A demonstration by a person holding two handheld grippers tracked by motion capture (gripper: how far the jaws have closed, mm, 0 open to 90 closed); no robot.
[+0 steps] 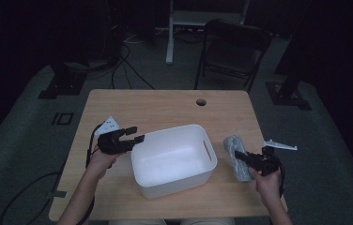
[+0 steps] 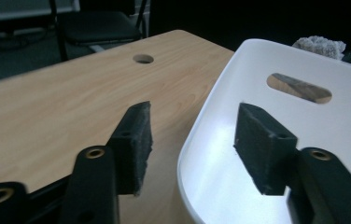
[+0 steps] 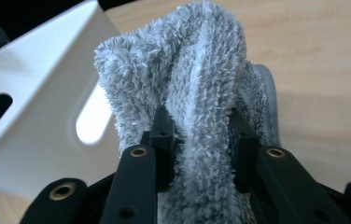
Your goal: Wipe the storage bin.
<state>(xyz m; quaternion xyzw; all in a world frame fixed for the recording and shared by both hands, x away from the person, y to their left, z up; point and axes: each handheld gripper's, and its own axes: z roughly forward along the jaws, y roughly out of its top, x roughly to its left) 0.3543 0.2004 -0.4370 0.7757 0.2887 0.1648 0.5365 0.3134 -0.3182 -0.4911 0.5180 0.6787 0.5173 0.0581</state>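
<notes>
The basket (image 1: 174, 159) is plain glossy white. The towel (image 3: 197, 70) is fluffy pale grey, without pattern. The surface (image 1: 165, 108) is light wood with fine grain. Both grippers' jaws are matte black.

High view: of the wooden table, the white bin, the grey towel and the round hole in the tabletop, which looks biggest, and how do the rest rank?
Largest to smallest as they look from above:
1. Wooden table
2. White bin
3. Grey towel, partly hidden by the right gripper pinching it
4. Round hole
</notes>
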